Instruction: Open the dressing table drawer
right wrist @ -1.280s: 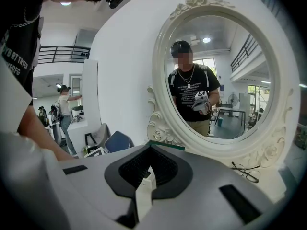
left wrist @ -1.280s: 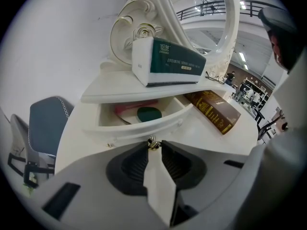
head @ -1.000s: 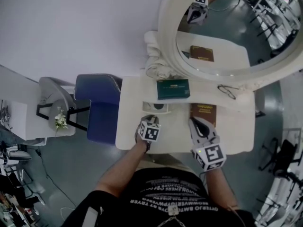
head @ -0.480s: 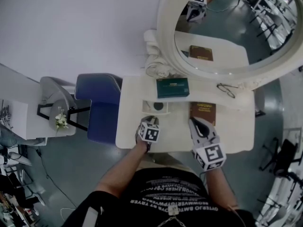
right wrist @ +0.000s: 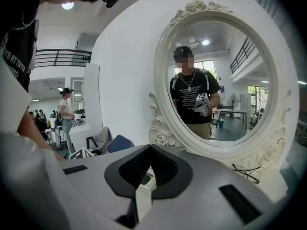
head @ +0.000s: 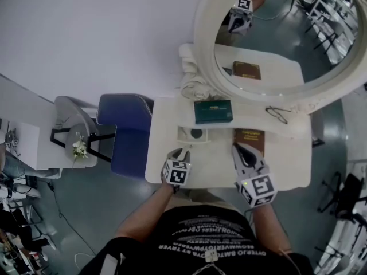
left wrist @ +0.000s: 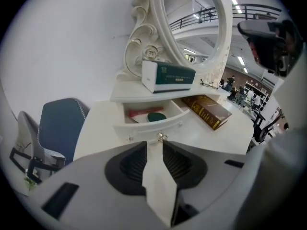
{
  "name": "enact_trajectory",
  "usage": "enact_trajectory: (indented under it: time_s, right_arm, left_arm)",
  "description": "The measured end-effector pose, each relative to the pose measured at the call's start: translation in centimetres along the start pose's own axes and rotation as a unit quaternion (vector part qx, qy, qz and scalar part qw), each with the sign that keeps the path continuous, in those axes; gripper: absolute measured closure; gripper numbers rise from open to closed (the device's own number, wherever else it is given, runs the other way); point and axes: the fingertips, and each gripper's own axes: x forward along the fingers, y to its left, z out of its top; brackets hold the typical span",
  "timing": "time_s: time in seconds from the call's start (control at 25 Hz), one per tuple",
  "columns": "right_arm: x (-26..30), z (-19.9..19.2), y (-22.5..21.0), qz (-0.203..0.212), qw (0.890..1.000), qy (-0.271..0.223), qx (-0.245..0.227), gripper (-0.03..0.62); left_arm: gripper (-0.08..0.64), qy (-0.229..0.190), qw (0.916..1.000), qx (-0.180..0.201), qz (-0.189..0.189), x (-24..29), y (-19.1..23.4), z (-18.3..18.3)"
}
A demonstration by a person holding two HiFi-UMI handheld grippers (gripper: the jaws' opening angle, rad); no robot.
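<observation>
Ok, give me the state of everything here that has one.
drawer: pulled open
left gripper: jaws just been opening, nothing between them, knob just beyond the tips
right gripper: jaws slightly apart, empty
book: closed
green box: closed

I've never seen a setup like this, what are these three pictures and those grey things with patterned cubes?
A person at a white dressing table holds a two-jawed tool in each hand; the cubes belong to them. One camera looks down from the head; one rides on each tool. On the table: a brown book, a teal box, glasses, an oval mirror. The drawer is open. The left hand-held gripper has just been opening its jaws, empty, the drawer knob just ahead. The right hand-held gripper holds nothing.
</observation>
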Motion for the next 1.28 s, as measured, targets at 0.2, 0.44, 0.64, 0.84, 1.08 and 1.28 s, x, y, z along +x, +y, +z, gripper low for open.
enact_trajectory:
  time_s: [0.2,0.44,0.64,0.84,1.08,1.28]
  right_arm:
    - [0.7,0.7,0.3,0.002,1.000,-0.008,-0.003,0.591]
    - [0.5,0.8,0.4,0.002,1.000,-0.009,-0.013,0.591]
    - [0.0,1.5,0.4,-0.001,1.000,-0.016,-0.011,0.591]
    - [-0.8,1.7,0.4,0.001,0.999,-0.030,-0.012,0.591]
    - [-1.0,2.8,0.8,0.008,0.999,-0.041,-0.013,0.591]
    - [-1.1,3.7,1.2,0.012,0.998,-0.056,-0.034,0.591]
  left_arm:
    - [0.550,-0.093,0.9954,0.002,0.024,-5.4,2.4,3.9]
    - [0.557,-0.199,0.9793,0.024,0.026,-12.0,2.6,9.7]
    - [0.557,-0.259,0.9648,0.041,0.022,-17.0,1.8,14.2]
    - [0.557,-0.289,0.9549,0.055,0.036,-21.2,1.8,17.0]
    - [0.557,-0.345,0.9362,0.053,0.044,-27.2,1.1,20.0]
    - [0.557,-0.369,0.9255,0.063,0.056,-30.1,1.0,21.4]
